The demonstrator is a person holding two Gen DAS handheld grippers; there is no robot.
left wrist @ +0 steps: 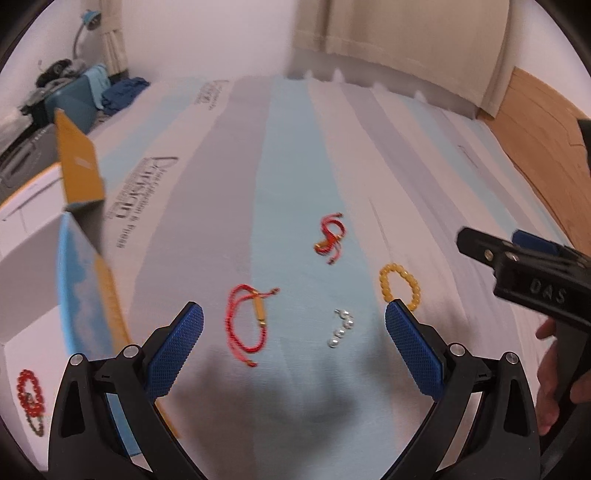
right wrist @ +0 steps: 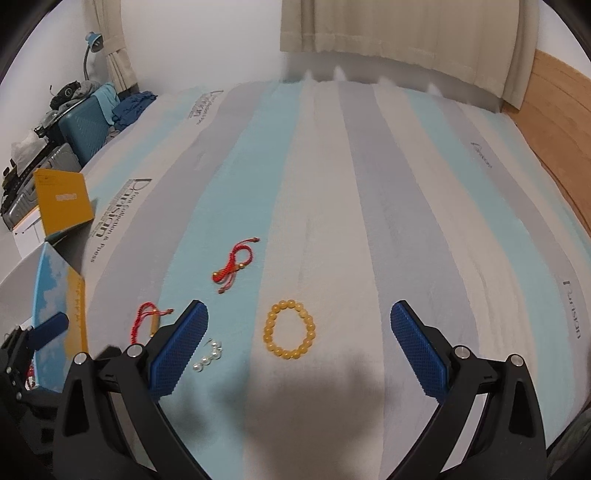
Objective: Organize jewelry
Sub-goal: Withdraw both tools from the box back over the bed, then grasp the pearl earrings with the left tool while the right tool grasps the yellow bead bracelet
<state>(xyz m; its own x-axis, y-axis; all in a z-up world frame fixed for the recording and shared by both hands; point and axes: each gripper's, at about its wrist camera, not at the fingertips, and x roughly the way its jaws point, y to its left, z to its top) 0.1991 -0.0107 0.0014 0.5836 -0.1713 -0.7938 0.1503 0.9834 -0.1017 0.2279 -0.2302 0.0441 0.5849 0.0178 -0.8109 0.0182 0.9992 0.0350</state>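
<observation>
On the striped bedsheet lie a red cord bracelet with a gold tube [left wrist: 245, 325] [right wrist: 147, 320], a knotted red cord bracelet [left wrist: 330, 236] [right wrist: 233, 266], a yellow bead bracelet [left wrist: 399, 286] [right wrist: 290, 329] and a short string of pearls [left wrist: 341, 328] [right wrist: 208, 357]. My left gripper [left wrist: 293, 317] is open above the red cord bracelet and the pearls. My right gripper [right wrist: 299, 315] is open with the yellow bracelet between its fingers; it also shows in the left wrist view [left wrist: 517, 266]. A red bead bracelet [left wrist: 29, 391] lies inside the open box.
An open blue and yellow box [left wrist: 85, 288] [right wrist: 55, 295] with a raised yellow lid [left wrist: 77, 162] [right wrist: 62, 201] stands at the left. Suitcases and clothes [right wrist: 74, 118] crowd the far left. Curtains [right wrist: 388, 33] and a wooden headboard [right wrist: 561, 122] bound the bed.
</observation>
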